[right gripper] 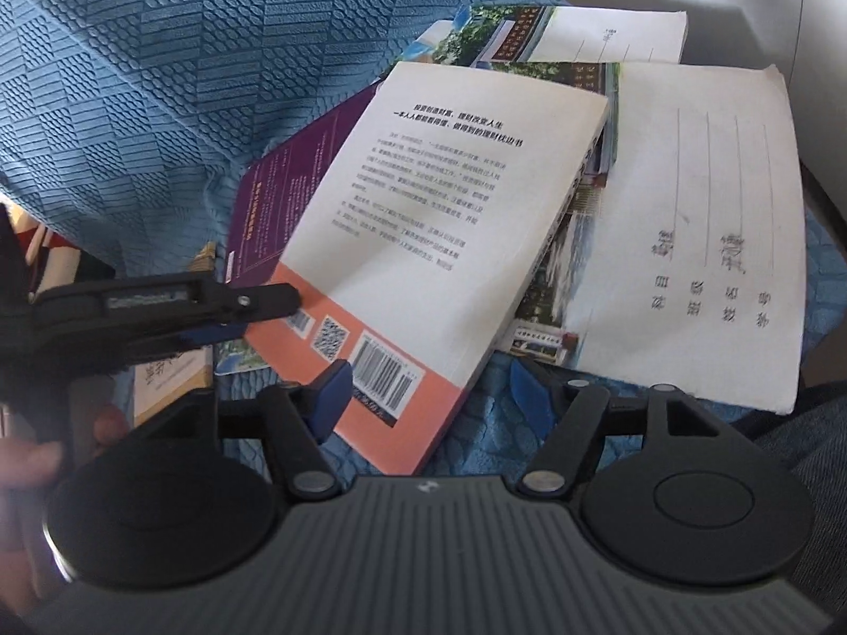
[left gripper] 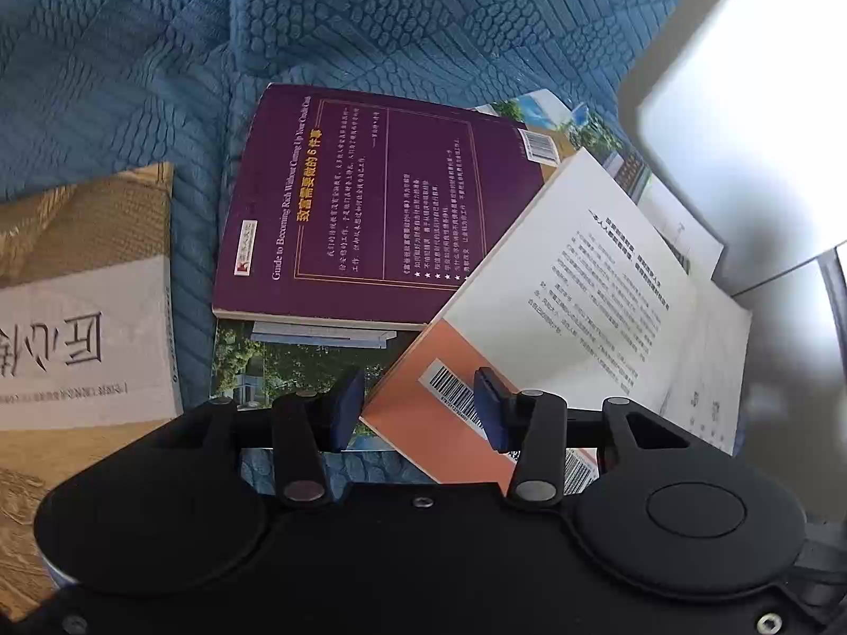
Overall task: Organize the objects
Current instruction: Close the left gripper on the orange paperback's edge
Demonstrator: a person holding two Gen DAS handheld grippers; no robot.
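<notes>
Left gripper (left gripper: 418, 407): nearest in the left wrist view; its jaws stand partly spread, one blue pad on each side of the near corner of the white-and-orange book (left gripper: 556, 286). I cannot tell whether the pads press on the cover.
Right gripper (right gripper: 429, 397): jaws spread wide; the left pad sits at the book's (right gripper: 439, 222) barcode edge, the right pad over the bare blue cover beside it, apart from the book.
Left gripper seen from the right: its fingers (right gripper: 264, 301) reach in from the left and lie at the orange corner of the same book; a hand (right gripper: 32, 455) shows blurred at the left edge.
White-and-orange book: lies back cover up, tilted, on top of the pile, its upper part resting over the purple book (left gripper: 360, 201) and over the photo-cover notebooks.
Purple book: just behind and left, back cover up, lying on a photo-cover booklet (left gripper: 296, 365).
Beige-and-white book (left gripper: 84, 307): to the left, apart from the pile, flat on the cover.
Lined notebook (right gripper: 704, 243): right of the white-and-orange book, partly under it; another photo-cover one (right gripper: 582, 32) lies behind.
Blue textured cover (left gripper: 370, 16): carries everything and fills the far part of both views.
White surface (left gripper: 751, 106): far right, blurred.
</notes>
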